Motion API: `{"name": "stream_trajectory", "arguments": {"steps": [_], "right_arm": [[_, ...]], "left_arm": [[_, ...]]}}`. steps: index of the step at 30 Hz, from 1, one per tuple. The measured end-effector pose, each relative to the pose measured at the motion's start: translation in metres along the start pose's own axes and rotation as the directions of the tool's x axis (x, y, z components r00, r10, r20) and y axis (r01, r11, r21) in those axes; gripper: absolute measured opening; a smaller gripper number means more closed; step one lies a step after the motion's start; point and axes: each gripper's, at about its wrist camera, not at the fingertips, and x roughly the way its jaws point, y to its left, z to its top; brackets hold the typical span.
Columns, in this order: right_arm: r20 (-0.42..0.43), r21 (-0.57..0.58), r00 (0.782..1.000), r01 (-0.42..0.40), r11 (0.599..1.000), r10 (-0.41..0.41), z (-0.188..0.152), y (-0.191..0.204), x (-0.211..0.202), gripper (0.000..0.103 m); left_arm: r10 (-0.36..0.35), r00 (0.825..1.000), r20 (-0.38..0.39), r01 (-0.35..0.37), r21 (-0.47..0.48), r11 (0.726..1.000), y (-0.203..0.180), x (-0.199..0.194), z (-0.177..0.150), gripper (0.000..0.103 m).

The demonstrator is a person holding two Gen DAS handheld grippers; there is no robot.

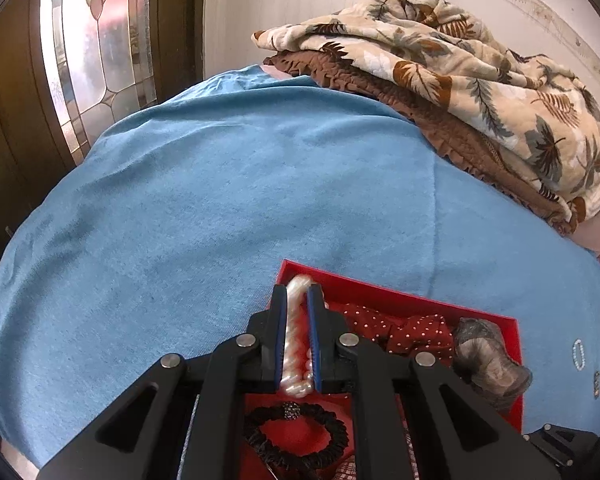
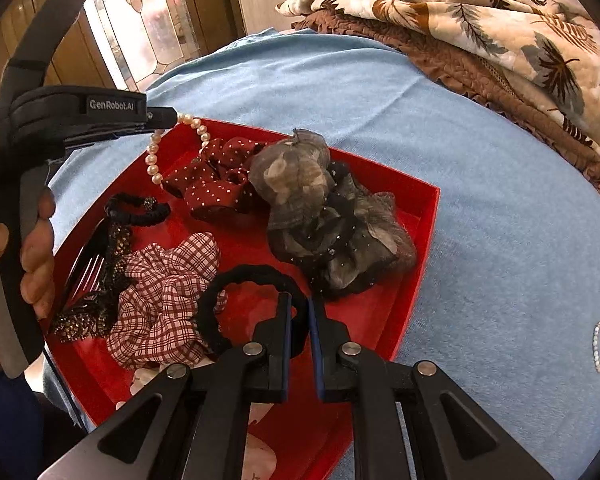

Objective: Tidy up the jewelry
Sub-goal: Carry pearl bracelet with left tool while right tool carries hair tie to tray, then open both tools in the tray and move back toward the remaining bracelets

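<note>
With most pieces already in the red tray [image 2: 420, 216], our left gripper [image 1: 298, 296] grips the pearl strand [image 2: 156, 156], our right gripper [image 2: 300, 304] apparently pinches the black hair tie [image 2: 236, 276], both undeposited.

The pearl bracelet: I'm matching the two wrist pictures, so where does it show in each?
Left wrist view: the pearl bracelet sits low at centre, between the left gripper fingers, blurred.
Right wrist view: upper left, hanging from the left gripper's tip over the tray's far corner.
Shared landmark: the red tray on the blue cloth.
</note>
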Motion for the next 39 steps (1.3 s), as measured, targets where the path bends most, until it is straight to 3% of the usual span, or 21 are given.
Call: {"name": "stream_trajectory", "arguments": {"steps": [1,3,4,7,11,18,22,29,39], "right_arm": [[0.000,-0.001,1.000,0.000,1.000,0.000,0.000,0.000,0.001,0.010],[0.002,-0.004,1.000,0.004,1.000,-0.004,-0.001,0.001,0.000,0.011],[0.003,-0.005,1.000,0.005,1.000,-0.005,0.000,0.001,0.000,0.011],[0.005,0.000,1.000,0.004,1.000,-0.004,-0.002,0.001,-0.002,0.013],[0.022,0.001,1.000,-0.003,1.000,0.003,-0.003,0.003,-0.010,0.029],[0.063,0.002,0.998,-0.019,1.000,0.019,-0.006,0.009,-0.033,0.034],[0.097,0.037,0.995,-0.030,0.999,0.026,-0.013,0.003,-0.051,0.051],[0.102,0.078,0.995,-0.021,0.997,0.013,-0.035,-0.009,-0.072,0.052],[0.096,0.102,0.995,0.019,0.995,-0.029,-0.061,-0.022,-0.086,0.057]], "left_arm": [[-0.009,1.000,0.002,0.009,-0.005,1.000,0.001,-0.001,0.000,0.019],[-0.037,0.999,0.014,0.037,-0.020,0.999,0.004,-0.006,0.000,0.039],[-0.054,0.998,0.027,0.055,-0.030,0.998,0.006,-0.011,0.000,0.042],[-0.090,0.994,0.057,0.093,-0.045,0.995,0.010,-0.021,0.000,0.043],[-0.094,0.992,0.087,0.100,-0.070,0.993,0.016,-0.031,-0.002,0.044],[-0.018,0.995,0.096,0.027,-0.098,0.995,0.028,-0.037,-0.008,0.045],[0.053,0.993,0.103,-0.045,-0.081,0.996,0.028,-0.040,-0.013,0.050],[0.120,0.986,0.113,-0.119,-0.017,0.993,0.010,-0.044,-0.022,0.052],[0.113,0.987,0.116,-0.127,0.115,0.985,-0.037,-0.050,-0.042,0.053]]}}
